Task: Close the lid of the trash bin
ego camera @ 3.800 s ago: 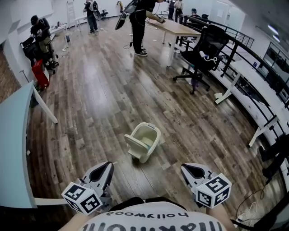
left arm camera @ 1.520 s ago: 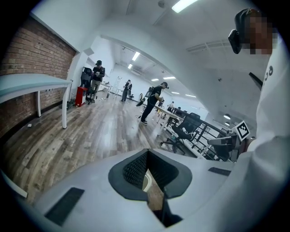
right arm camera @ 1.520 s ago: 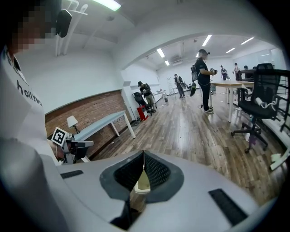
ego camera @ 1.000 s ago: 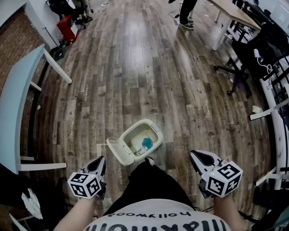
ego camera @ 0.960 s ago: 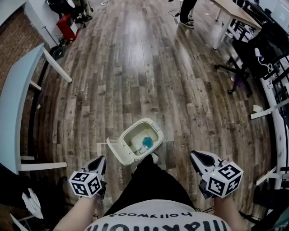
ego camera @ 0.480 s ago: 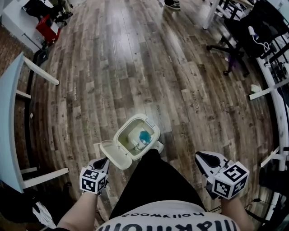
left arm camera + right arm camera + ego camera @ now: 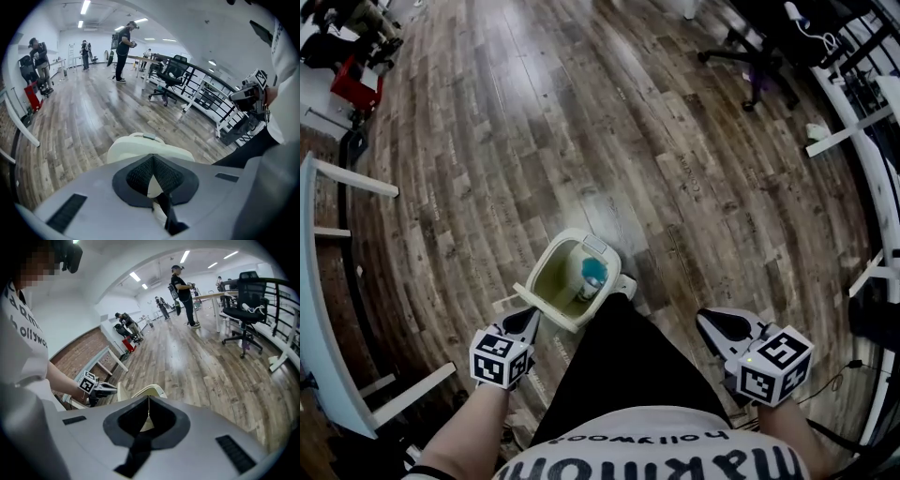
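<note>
A cream trash bin (image 7: 553,270) stands open on the wood floor just ahead of my feet, with a blue-topped item (image 7: 592,274) inside. Its lid (image 7: 546,310) hangs from the near-left rim, half raised and seen almost edge-on. My left gripper (image 7: 529,320) is shut, its tips close behind the lid; I cannot tell if they touch. In the left gripper view the lid (image 7: 140,146) fills the space just past the shut left gripper (image 7: 153,157). My right gripper (image 7: 711,324) is shut and empty, off to the bin's right. In the right gripper view the bin (image 7: 153,391) lies beyond the right gripper (image 7: 149,399).
My black-trousered leg (image 7: 628,366) and a shoe (image 7: 625,284) are right against the bin. A white table (image 7: 328,309) runs along the left. An office chair (image 7: 750,52) and desks (image 7: 853,122) stand at the right. People (image 7: 123,47) stand far across the room.
The view has closed in over the bin. The left gripper has moved forward up to the lid, which now stands more on edge than lying flat out. The right gripper keeps its place.
</note>
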A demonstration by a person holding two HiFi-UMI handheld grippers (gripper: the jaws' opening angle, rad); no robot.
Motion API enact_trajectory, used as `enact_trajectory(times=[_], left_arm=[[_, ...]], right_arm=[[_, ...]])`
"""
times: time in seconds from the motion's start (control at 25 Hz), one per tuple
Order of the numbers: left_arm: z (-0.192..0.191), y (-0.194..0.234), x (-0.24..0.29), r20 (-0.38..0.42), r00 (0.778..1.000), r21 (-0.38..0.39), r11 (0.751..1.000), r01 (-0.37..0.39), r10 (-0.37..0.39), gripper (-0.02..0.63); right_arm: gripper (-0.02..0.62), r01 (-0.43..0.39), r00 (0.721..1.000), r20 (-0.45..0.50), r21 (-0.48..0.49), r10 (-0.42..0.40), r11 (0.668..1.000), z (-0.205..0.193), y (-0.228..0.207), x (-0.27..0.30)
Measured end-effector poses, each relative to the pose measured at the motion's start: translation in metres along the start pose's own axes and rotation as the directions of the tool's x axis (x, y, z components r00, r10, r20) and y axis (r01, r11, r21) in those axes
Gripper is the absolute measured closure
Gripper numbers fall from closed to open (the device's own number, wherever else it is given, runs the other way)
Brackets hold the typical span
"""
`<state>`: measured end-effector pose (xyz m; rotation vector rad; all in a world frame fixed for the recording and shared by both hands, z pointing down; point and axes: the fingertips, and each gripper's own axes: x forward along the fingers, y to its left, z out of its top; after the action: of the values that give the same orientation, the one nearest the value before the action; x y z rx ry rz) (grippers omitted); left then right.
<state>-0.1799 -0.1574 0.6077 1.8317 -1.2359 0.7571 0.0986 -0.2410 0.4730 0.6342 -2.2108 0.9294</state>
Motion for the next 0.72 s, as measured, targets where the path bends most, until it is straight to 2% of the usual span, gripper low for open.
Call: enact_trajectory(times=[0.28,0.6,0.72], left_arm=[[0.025,-0.004,0.04,-0.042,0.994,0.069,0.992,0.103,-0.1,0.6],[0.043,-0.003,0.081,-0.085,0.982,0.053,0.983,0.176,-0.171,0.6],[0.046,-0.001,0.096,-0.116,0.97,0.082,0.971,0.223,-0.213,0.6]], right_arm=[[0.584,-0.004,0.999,-0.053,0.087,0.008,0.996,-0.019,-0.007,0.019],[0.584,-0.001,0.997,-0.08,0.16,0.014,0.987,-0.015,-0.018,0.048],[0.584,-0.003,0.995,-0.093,0.2,0.022,0.98,-0.019,-0.018,0.059]])
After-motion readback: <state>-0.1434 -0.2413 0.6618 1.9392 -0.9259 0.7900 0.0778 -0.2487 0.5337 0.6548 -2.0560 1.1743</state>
